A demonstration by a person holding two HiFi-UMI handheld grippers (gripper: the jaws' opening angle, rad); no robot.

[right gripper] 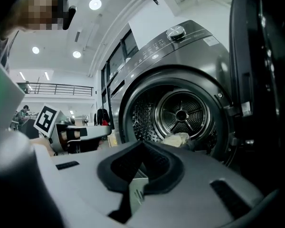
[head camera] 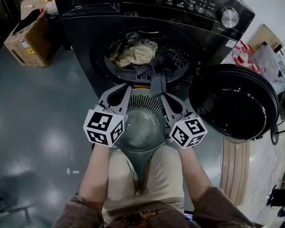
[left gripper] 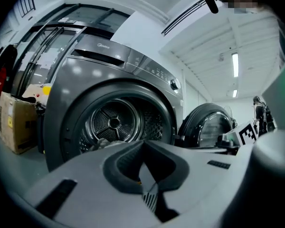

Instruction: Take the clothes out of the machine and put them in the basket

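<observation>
The dark washing machine [head camera: 147,6] stands with its door [head camera: 235,103] swung open to the right. In the drum lie a beige cloth [head camera: 135,51] and a dark grey cloth [head camera: 156,75] that hangs over the rim. The beige cloth [right gripper: 176,139] also shows in the right gripper view. A grey-green slatted basket [head camera: 143,125] hangs between my grippers, in front of the opening. My left gripper [head camera: 121,91] is shut on its left rim and my right gripper [head camera: 166,99] on its right rim. A slatted strip of the basket [left gripper: 151,197] [right gripper: 137,190] sits in each pair of jaws.
A cardboard box [head camera: 31,37] stands on the floor left of the machine. Bags [head camera: 259,61] lie behind the open door at the right. The person's legs are directly below the basket. Glossy grey floor [head camera: 38,127] spreads to the left.
</observation>
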